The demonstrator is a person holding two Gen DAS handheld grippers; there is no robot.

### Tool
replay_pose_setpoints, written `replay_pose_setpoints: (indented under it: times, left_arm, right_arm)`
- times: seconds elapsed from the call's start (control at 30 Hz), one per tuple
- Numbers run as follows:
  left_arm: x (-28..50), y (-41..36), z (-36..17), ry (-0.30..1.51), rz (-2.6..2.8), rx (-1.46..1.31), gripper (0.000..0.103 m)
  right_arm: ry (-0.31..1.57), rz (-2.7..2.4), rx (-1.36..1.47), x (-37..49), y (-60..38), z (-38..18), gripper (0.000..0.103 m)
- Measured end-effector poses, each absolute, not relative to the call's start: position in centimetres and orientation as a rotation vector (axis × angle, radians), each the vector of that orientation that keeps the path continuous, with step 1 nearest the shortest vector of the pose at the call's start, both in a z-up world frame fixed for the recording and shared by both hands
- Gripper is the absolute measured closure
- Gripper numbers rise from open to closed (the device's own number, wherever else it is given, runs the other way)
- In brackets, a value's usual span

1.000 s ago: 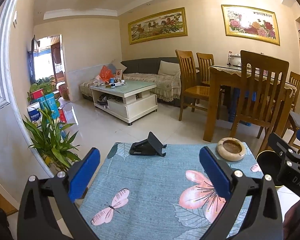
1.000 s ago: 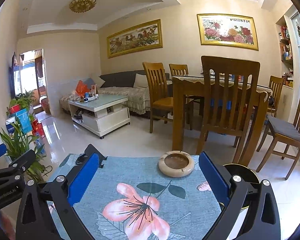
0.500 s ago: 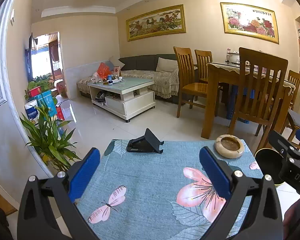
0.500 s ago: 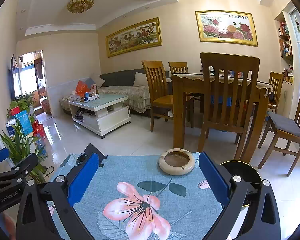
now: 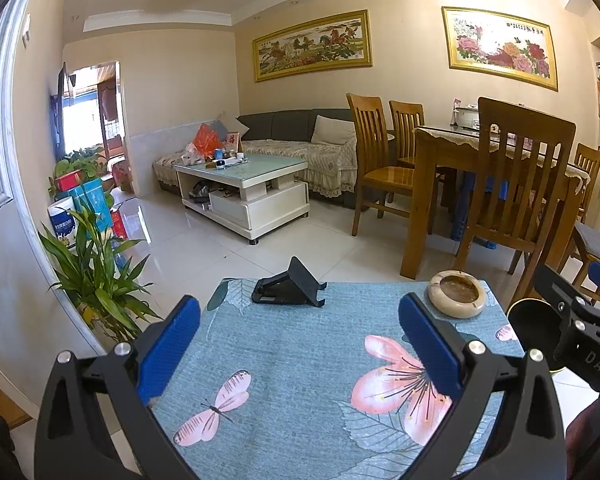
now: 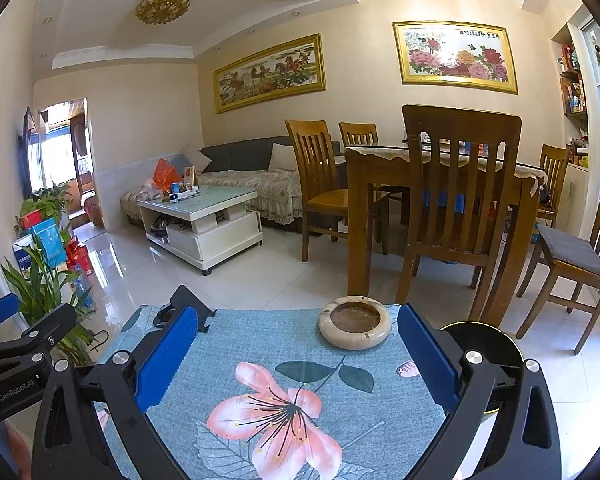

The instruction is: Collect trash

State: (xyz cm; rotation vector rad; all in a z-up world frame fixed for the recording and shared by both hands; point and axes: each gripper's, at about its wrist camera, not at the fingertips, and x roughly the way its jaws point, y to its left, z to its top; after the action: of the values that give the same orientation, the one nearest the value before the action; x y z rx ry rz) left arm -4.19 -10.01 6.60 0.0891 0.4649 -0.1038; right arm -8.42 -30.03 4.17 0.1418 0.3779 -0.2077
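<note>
My left gripper [image 5: 300,332] is open and empty above a small table with a blue floral cloth [image 5: 300,360]. My right gripper [image 6: 296,344] is open and empty over the same cloth [image 6: 260,344]. A round stone ashtray [image 6: 355,322] sits near the table's far edge, also in the left wrist view [image 5: 457,293]. A black bin [image 6: 482,342] with a gold rim stands on the floor beside the table's right edge, partly hidden by my right finger. No loose trash shows on the cloth.
A black folding phone stand [image 5: 290,286] sits at the far left of the cloth. A potted plant [image 5: 96,280] stands left of the table. Wooden chairs [image 6: 456,216] and a dining table stand beyond, a white coffee table [image 5: 244,184] further back.
Both views have tilted up and pulled back slightly; the table's far edge sits lower in frame. Both grippers stay open and empty.
</note>
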Motion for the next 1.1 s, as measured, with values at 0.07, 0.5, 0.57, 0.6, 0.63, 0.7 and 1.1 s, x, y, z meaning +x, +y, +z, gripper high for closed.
replay_pose_setpoints:
  times: [0.07, 0.5, 0.57, 0.6, 0.63, 0.7, 1.1]
  left_arm:
    - [-4.2, -10.0, 6.6, 0.466, -0.106, 0.088, 0.003]
    - [-4.5, -10.2, 6.8, 0.455, -0.112, 0.07, 0.003]
    - [-4.5, -10.2, 6.9, 0.453, -0.112, 0.068, 0.003]
    - [-4.5, -10.1, 6.9, 0.453, -0.112, 0.067, 0.003]
    - [-4.5, -10.1, 6.9, 0.451, -0.115, 0.064, 0.003]
    - [-4.6, -10.1, 7.0, 0.445, -0.118, 0.063, 0.003]
    - [-4.8, -11.5, 6.5, 0.456, -0.154, 0.044, 0.003]
  right_arm:
    - [0.379, -0.206, 0.143, -8.4, -30.0, 4.2, 0.004]
    - [0.382, -0.2, 0.141, -8.4, -30.0, 3.9, 0.004]
    - [0.383, -0.198, 0.141, -8.4, -29.9, 3.9, 0.004]
    - [0.383, -0.196, 0.14, -8.4, -29.9, 3.9, 0.004]
    - [0.383, -0.197, 0.14, -8.4, -29.9, 3.9, 0.004]
    - [0.384, -0.196, 0.139, -8.4, -29.8, 3.8, 0.004]
    - [0.386, -0.191, 0.149, -8.5, -29.5, 3.4, 0.004]
